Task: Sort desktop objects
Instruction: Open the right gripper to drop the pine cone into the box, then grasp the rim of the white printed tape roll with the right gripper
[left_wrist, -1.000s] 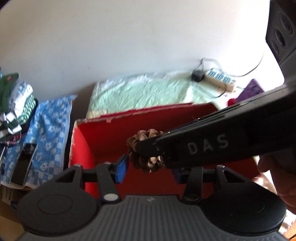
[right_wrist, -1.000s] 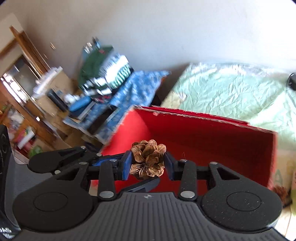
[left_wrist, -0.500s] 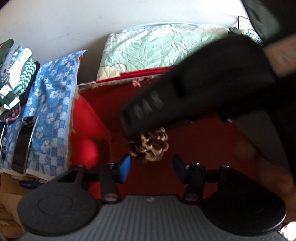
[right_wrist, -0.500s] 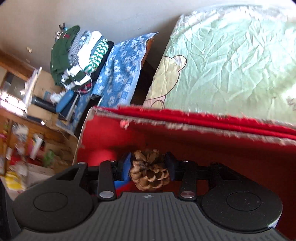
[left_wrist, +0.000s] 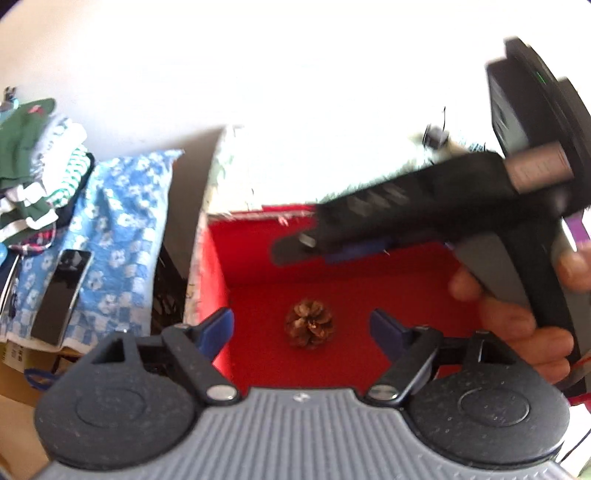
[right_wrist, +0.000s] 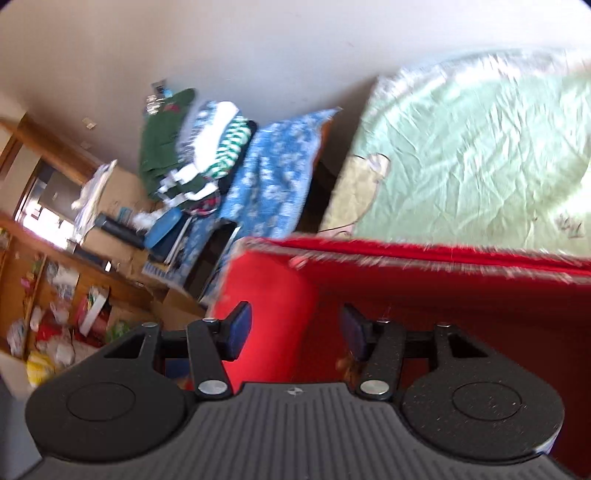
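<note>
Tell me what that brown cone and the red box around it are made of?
The pine cone looks like natural dry wood: brown, matte, with open overlapping scales. The red box seems to be cardboard faced with a matte red covering, perhaps paper or felt; its top edge is pale, frayed and torn, which suggests a card core. The blur leaves the covering uncertain.

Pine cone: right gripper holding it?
No. The pine cone lies on the red box floor, and the right gripper fingers are apart, empty.
</note>
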